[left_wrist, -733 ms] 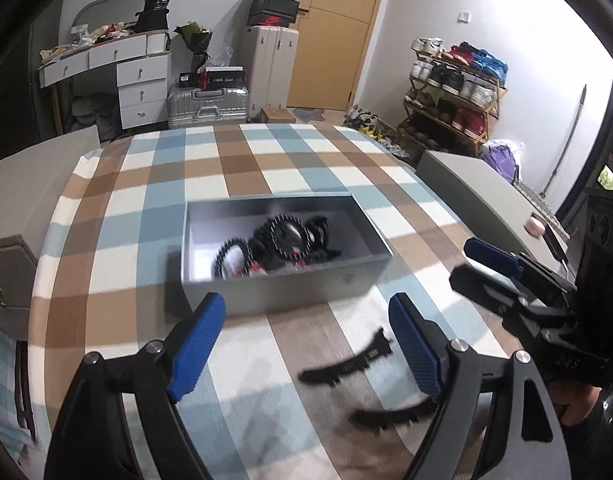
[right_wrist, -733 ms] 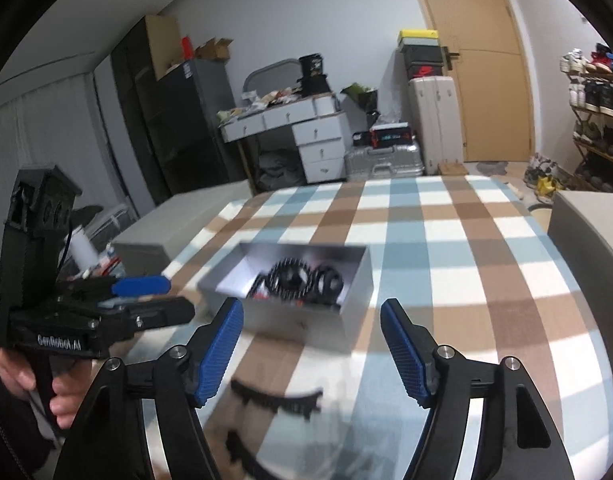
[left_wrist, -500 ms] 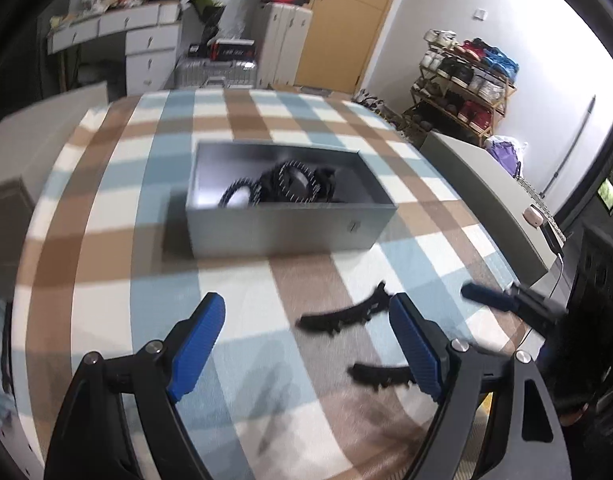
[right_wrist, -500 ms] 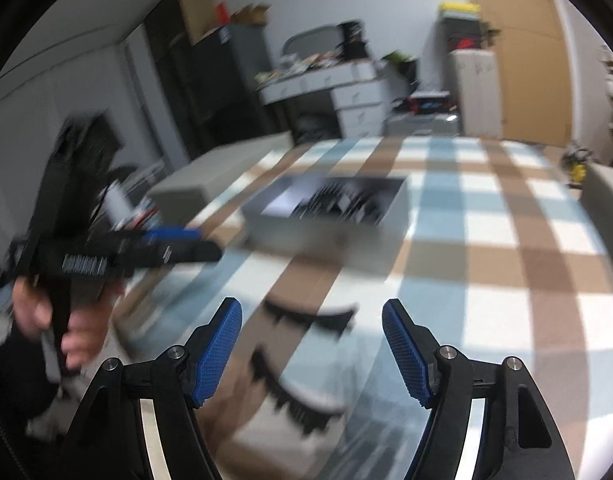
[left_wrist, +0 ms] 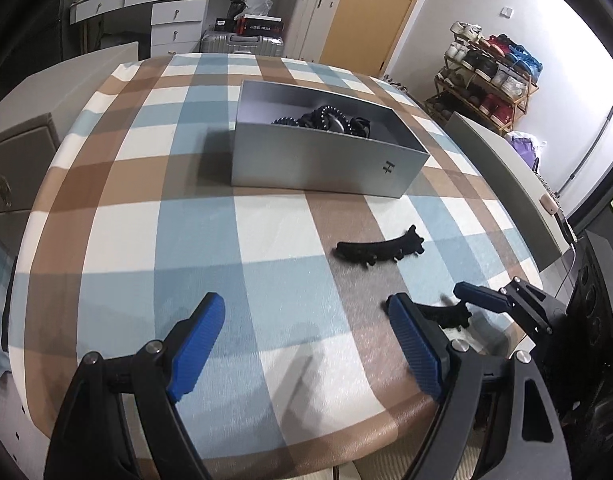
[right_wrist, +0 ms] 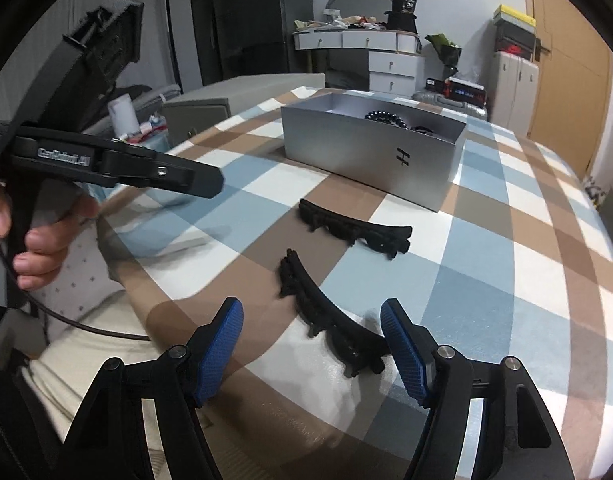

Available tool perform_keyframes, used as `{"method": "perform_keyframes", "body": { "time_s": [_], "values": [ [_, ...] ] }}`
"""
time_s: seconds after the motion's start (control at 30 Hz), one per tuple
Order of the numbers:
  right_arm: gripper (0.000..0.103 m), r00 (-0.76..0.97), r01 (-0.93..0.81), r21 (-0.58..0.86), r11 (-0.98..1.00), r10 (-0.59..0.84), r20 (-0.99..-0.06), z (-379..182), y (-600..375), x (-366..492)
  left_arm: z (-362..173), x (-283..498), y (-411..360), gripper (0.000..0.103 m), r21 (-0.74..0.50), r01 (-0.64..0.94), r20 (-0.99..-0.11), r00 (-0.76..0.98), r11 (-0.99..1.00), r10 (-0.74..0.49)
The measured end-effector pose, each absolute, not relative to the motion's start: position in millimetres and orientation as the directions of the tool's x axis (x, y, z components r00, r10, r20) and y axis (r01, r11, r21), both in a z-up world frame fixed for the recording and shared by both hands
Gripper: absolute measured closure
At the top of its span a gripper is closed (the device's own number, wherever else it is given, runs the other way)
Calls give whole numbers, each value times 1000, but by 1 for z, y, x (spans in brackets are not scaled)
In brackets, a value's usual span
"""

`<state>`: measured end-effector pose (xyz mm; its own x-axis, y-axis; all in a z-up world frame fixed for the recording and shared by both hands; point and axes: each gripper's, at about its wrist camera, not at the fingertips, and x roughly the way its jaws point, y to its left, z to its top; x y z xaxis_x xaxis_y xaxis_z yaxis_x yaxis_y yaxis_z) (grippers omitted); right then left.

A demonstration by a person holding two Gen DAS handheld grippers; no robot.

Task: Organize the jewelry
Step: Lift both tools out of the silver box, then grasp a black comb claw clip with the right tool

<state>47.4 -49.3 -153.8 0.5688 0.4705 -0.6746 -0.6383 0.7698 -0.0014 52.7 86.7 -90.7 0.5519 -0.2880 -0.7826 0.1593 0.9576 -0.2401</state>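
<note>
A grey box point(left_wrist: 326, 160) on the checked tablecloth holds black bead bracelets point(left_wrist: 326, 118); it also shows in the right wrist view point(right_wrist: 370, 160). Two black hair clips lie on the cloth in front of it. The far clip point(right_wrist: 354, 228) shows in the left wrist view too point(left_wrist: 380, 249). The near clip point(right_wrist: 330, 320) lies just ahead of and between the fingers of my open right gripper point(right_wrist: 312, 354), partly hidden in the left wrist view point(left_wrist: 446, 314). My left gripper point(left_wrist: 306, 346) is open and empty over the cloth, left of the clips.
The table's near edge runs just under both grippers. A grey cabinet point(left_wrist: 18, 160) stands left of the table and a grey ledge point(left_wrist: 506, 176) on its right. Drawers, suitcases and a shoe rack stand behind.
Both grippers have dropped lower and closer to the cloth. The right gripper has come up to the near clip. Both stay open.
</note>
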Motion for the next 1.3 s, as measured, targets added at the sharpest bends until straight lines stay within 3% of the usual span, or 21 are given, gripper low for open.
{"method": "perform_keyframes", "body": {
  "time_s": [0.17, 0.3, 0.43, 0.57, 0.67, 1.3],
  "values": [
    [36, 588, -627, -35, 778, 443, -676, -156, -47, 47, -90, 50, 91, 22, -228, 132, -780, 568, 965, -262],
    [51, 610, -626, -94, 774, 410, -678, -157, -43, 48, -89, 51, 97, 22, -250, 109, -775, 573, 962, -267],
    [72, 605, -649, -114, 752, 419, -677, -157, -37, 43, -91, 49, 98, 22, -253, 114, -777, 569, 961, -271],
    [83, 605, -659, -129, 741, 420, -676, -157, -32, 40, -93, 47, 96, 22, -247, 120, -779, 566, 961, -271],
    [84, 623, -655, -160, 739, 407, -668, -157, -29, 35, -93, 46, 95, 22, -253, 123, -779, 562, 960, -278],
    [86, 670, -515, 103, 851, 475, -570, -134, -93, 54, -89, 62, 63, 22, -265, 189, -786, 526, 945, -326]
  ]
}}
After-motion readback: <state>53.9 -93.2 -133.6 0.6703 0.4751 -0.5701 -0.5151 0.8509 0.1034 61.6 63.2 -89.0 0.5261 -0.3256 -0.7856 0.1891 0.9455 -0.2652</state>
